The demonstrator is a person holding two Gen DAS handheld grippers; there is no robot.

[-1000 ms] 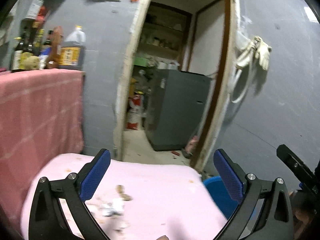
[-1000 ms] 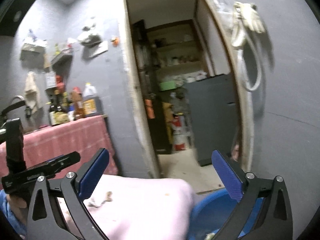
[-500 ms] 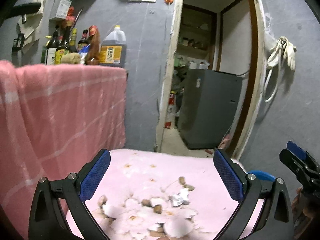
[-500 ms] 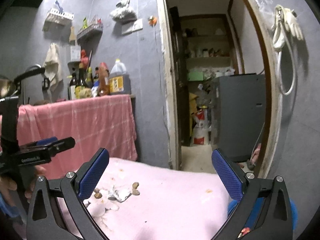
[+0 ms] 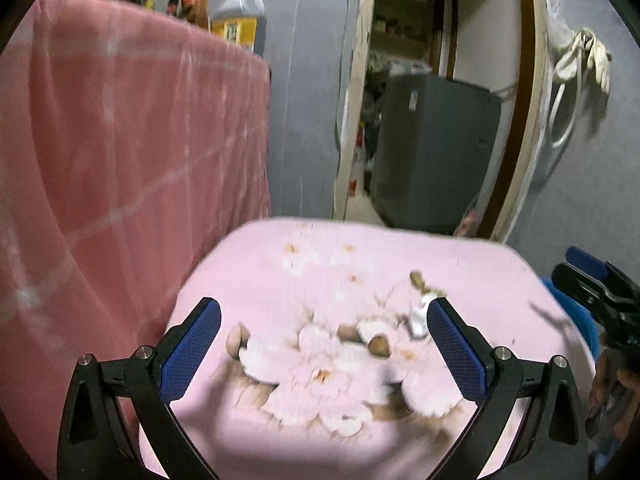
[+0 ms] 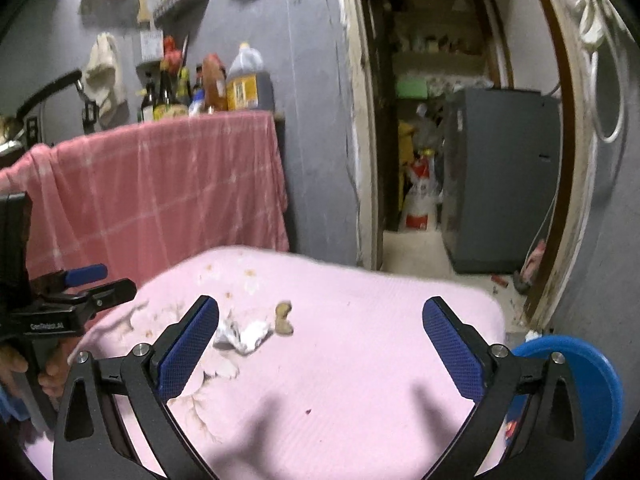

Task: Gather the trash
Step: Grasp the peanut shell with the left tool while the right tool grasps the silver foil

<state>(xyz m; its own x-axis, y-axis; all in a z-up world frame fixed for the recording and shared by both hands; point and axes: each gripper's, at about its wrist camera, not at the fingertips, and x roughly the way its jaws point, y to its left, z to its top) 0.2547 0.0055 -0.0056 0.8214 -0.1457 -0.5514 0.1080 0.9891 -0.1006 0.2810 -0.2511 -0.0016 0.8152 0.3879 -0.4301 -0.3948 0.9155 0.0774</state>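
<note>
Over the pink worktop (image 6: 360, 360), just beside the crumpled wrapper (image 6: 244, 334), we bring the right gripper (image 6: 320, 338), its empty jaws wide but just narrowing, squarely astride it before pinching, while the left gripper (image 5: 324, 344) hangs open.

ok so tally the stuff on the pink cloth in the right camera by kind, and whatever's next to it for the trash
brown shell bits: 2 in plain view
crumpled white paper: 1 clump
blue tub beside the cloth: 1
total: 4
More bits may be hidden behind the near finger, and the cloth's flower print makes small bits hard to pick out.
</note>
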